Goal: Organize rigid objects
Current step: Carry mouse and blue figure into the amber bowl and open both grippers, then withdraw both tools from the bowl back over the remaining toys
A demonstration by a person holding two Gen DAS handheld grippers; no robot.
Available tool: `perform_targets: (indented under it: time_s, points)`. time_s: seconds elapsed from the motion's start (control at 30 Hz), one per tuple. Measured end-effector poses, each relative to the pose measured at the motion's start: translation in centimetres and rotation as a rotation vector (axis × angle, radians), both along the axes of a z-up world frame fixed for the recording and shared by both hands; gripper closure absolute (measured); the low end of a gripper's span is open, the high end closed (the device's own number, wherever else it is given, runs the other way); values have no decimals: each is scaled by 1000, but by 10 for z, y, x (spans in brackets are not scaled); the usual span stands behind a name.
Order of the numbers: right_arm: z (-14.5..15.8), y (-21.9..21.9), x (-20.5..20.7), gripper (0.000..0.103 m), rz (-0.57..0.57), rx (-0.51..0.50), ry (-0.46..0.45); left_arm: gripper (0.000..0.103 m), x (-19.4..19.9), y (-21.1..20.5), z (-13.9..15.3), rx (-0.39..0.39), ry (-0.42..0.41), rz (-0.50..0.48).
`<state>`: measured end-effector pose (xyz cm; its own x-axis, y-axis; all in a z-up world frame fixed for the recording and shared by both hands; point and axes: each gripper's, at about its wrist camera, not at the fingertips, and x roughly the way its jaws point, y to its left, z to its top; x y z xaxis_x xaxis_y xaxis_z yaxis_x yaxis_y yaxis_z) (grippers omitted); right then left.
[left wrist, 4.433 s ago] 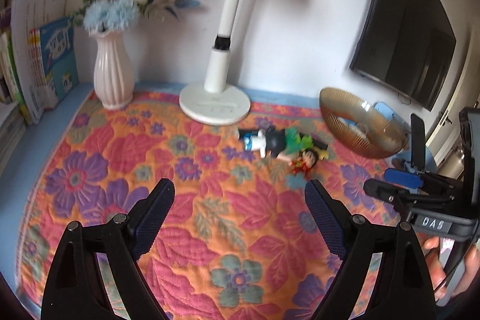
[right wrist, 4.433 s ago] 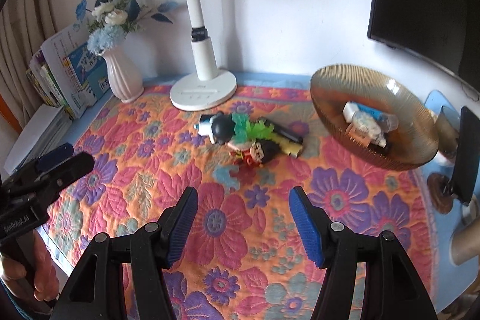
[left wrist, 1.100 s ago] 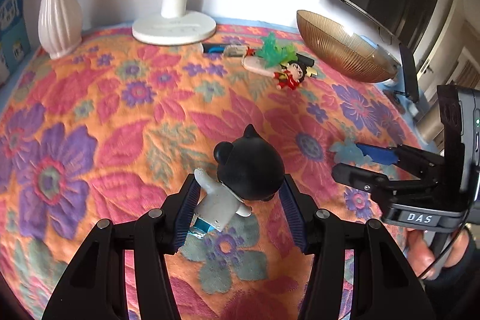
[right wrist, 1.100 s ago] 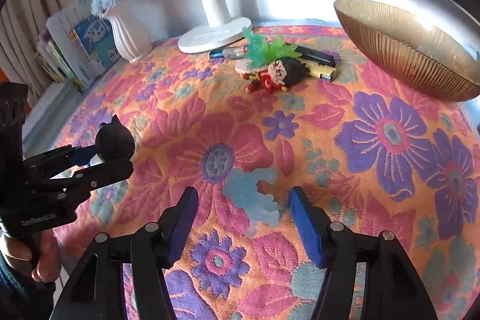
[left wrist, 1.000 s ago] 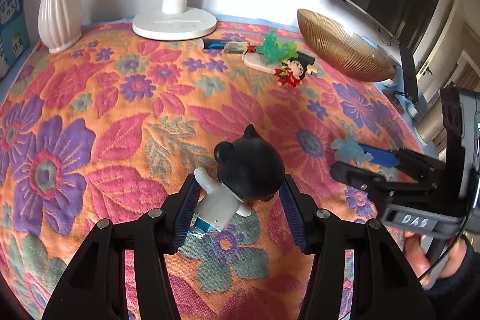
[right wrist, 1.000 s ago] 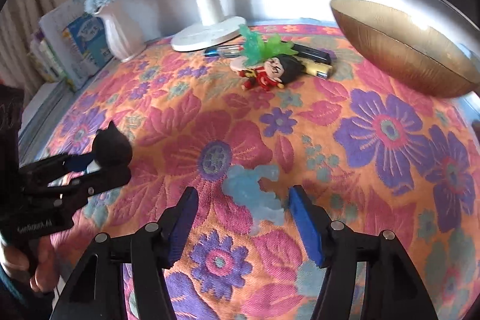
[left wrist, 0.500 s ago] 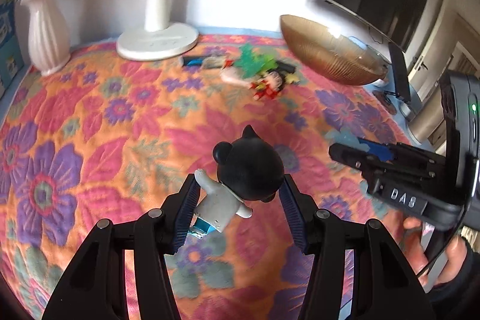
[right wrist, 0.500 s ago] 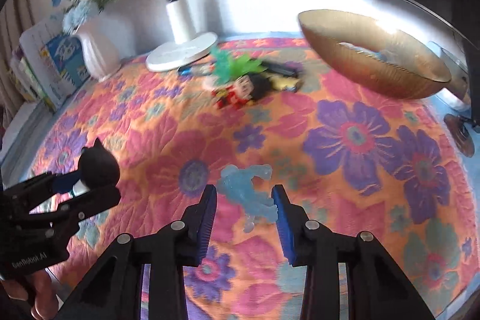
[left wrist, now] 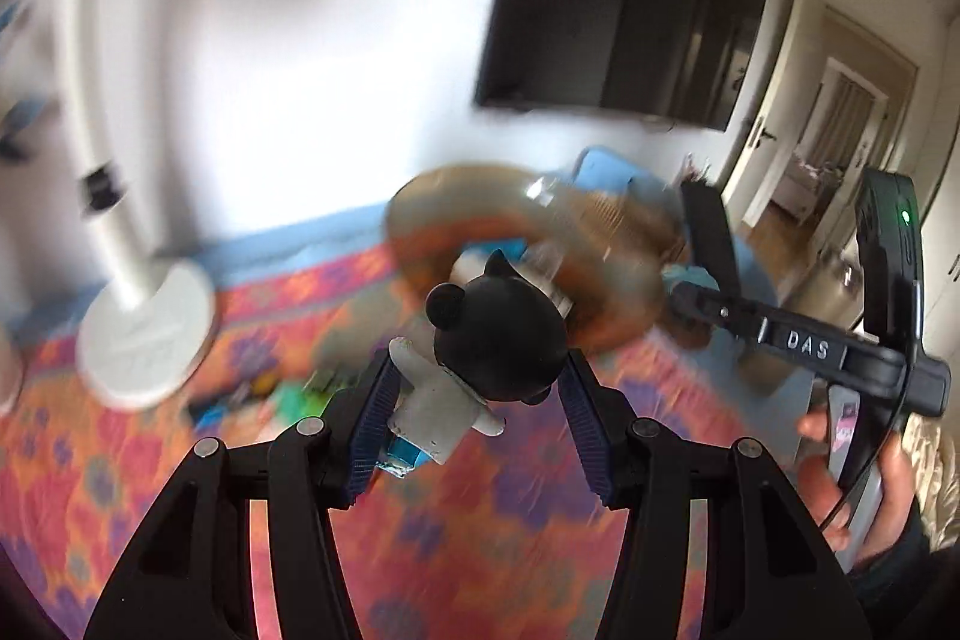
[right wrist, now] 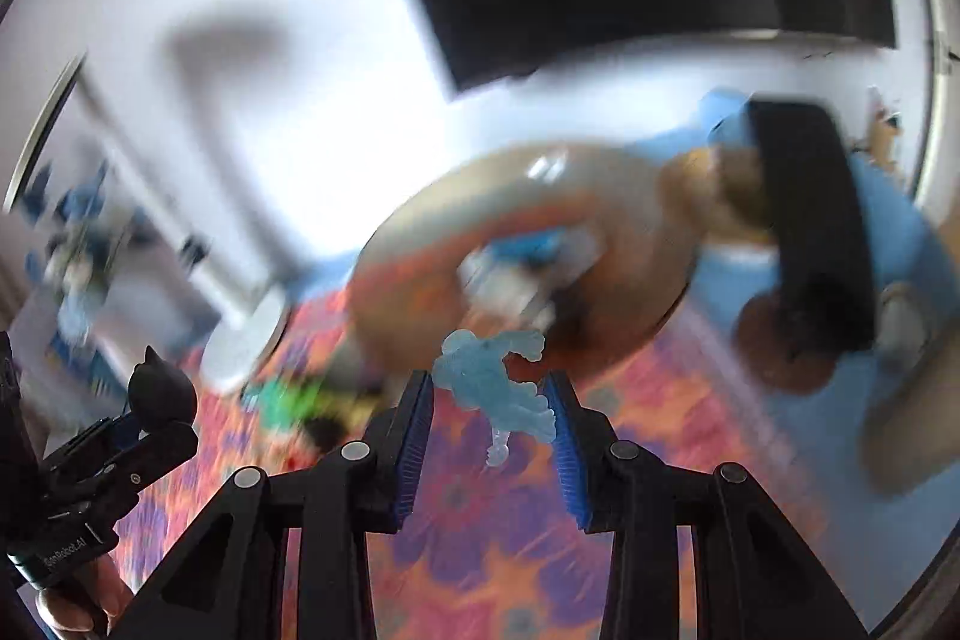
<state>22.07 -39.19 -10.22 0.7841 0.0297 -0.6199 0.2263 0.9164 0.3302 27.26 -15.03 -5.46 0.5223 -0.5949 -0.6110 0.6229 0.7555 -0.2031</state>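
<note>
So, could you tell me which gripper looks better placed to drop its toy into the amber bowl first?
Probably the right gripper: its pale blue figure hangs just before the bowl. The left gripper grips the black-headed figure a bit farther back.

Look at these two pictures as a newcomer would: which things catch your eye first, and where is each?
A black-headed toy figure sits clamped in the left claw, sharp against a blurred flowered cloth. A pale blue see-through figure is pinched in the right claw. Beyond both lies a blurred amber bowl.
</note>
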Motion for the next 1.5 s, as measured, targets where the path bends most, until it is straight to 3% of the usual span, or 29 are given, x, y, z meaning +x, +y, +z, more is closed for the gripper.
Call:
perform_targets:
  time_s: [0.17,0.47,0.7,0.73,0.8,0.83,0.9,1.17,1.33,1.5]
  points:
    - [20,-31,13,66,-73,-62,-35,51,33,-51,2,-61,49,-30]
    - [0,-42,33,66,-90,-70,16,51,51,-91,-38,5,118,-16]
    - [-16,-43,44,66,-80,-50,75,51,61,-94,-47,28,139,4]
    - [-17,-43,45,66,-81,-55,82,49,61,-94,-46,27,140,7]
    - [-19,-42,47,62,-80,-59,97,29,60,-91,-44,11,132,10]
    - [-19,-43,48,55,-86,-59,101,20,59,-89,-42,5,116,15]
    - [-14,-45,43,46,-102,-52,91,20,53,-80,-34,2,71,32]
    - [5,-22,19,46,-71,-35,59,20,27,-15,-6,-61,61,101]
    - [18,19,2,45,-4,-45,31,20,-2,35,8,-70,26,158]
    - [15,68,-13,36,93,-41,27,13,-33,93,10,-90,-12,256]
